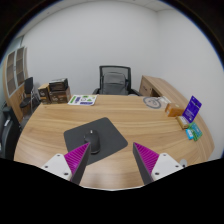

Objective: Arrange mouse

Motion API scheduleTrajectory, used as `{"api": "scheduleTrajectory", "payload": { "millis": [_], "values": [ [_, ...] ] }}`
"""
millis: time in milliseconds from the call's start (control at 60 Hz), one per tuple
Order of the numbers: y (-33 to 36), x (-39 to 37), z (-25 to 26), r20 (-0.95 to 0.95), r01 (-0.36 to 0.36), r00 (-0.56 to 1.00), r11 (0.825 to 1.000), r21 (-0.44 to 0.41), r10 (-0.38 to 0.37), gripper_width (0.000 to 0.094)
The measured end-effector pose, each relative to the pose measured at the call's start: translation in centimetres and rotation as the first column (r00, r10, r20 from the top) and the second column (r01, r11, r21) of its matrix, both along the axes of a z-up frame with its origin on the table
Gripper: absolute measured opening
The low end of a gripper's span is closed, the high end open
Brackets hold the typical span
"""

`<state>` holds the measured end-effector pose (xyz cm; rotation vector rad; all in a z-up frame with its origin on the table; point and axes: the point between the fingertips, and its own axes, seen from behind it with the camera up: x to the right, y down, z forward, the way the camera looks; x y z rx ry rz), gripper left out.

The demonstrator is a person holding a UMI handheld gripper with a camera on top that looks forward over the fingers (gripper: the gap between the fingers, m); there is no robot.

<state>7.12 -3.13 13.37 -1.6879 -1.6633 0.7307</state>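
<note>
A dark mouse (94,138) lies on a dark grey mouse pad (113,137) set at an angle on the wooden table (50,130). The mouse is hard to pick out against the pad. My gripper (112,149) is open above the table's near edge, with only the pad's near corner and bare wood between its purple-padded fingers. The left fingertip (84,151) is just in front of the mouse, near the pad's front edge. The right fingertip (143,153) stands over bare wood to the right of the pad.
Behind the table's far side stands a black office chair (116,78). Brown boxes (57,93) and a printed sheet (84,99) sit at the far left. A purple box (193,106) and a teal item (190,130) are at the right. A shelf unit (14,76) lines the left wall.
</note>
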Motion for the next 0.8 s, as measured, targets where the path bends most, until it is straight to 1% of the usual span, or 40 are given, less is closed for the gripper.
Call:
{"api": "scheduleTrajectory", "payload": {
  "millis": [133, 250, 367, 583, 800],
  "values": [
    [3.3, 5.0, 2.2, 0.002, 0.041, 0.999, 0.999, 0.03, -0.041, 0.0859],
    [5.6, 8.8, 3.1, -0.003, 0.076, 0.997, 0.996, 0.051, -0.076, 0.0857],
    [6.8, 11.8, 2.9, 0.012, 0.104, 0.994, 0.994, 0.019, -0.104, 0.0861],
    [8.2, 14.4, 2.9, 0.011, 0.123, 0.992, 0.992, 0.025, -0.124, 0.0859],
    [8.7, 15.2, 3.2, 0.002, 0.114, 0.993, 0.993, 0.04, -0.114, 0.0858]
  ]
}}
